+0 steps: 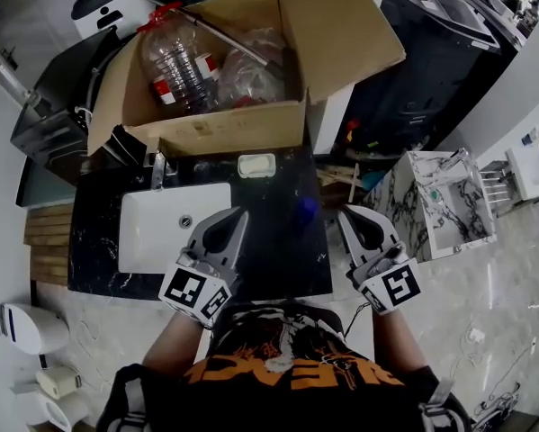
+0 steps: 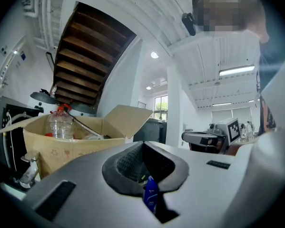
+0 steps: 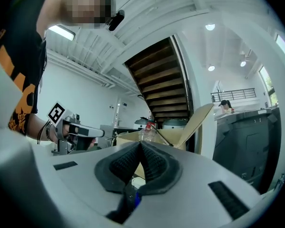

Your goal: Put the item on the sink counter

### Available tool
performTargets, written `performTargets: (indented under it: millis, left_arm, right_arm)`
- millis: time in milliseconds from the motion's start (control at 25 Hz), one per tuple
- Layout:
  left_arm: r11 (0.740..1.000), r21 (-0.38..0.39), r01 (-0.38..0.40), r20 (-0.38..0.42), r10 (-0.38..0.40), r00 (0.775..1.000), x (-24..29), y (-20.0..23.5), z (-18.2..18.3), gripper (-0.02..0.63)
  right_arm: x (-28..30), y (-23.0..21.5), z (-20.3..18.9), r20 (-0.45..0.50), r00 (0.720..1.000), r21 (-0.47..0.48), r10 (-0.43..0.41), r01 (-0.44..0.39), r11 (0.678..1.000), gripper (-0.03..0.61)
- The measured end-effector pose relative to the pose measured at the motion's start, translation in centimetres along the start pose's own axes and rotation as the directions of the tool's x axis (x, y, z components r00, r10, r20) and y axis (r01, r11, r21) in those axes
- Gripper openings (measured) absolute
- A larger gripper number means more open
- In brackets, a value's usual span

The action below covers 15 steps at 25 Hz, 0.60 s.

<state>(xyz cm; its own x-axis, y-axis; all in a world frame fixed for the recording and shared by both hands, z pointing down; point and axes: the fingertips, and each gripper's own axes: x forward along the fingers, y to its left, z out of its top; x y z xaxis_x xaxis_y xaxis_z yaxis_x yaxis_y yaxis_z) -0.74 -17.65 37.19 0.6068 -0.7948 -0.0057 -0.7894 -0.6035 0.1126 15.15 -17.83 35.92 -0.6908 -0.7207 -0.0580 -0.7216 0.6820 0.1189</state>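
Bottle (image 1: 305,210) stood on bench (image 1: 278,273), 3 o'clock of left gripper (image 1: 241,214) and 9 o'clock of right gripper (image 1: 345,215), both fingers closed, empty; best withdraw straight, avoiding knocks.

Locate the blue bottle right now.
In the head view, the blue bottle sits on the black counter, right of the white sink and in front of the soap dish.

Blue bottle (image 1: 305,210) on the right part of the counter (image 1: 282,264): blurred in head view, shape unclear. Left gripper view shows only a strip of it below the left pads (image 2: 128,165); label print too small to read. Right gripper view: just a blue speck behind the right pads (image 3: 154,167). Cardboard box (image 1: 215,129) contents partly hidden by its walls. Far person (image 3: 225,106) tiny.
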Motion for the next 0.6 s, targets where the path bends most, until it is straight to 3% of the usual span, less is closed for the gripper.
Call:
performTargets:
  millis: [600]
  left_arm:
    - [1.0, -0.013, -0.004, 0.014, 0.004, 1.0, -0.33, 0.18, 0.22, 0.018]
  right_arm:
    - [0.02, 0.7, -0.33, -0.012, 1.0, -0.02, -0.001, 0.0, 1.0, 0.014]
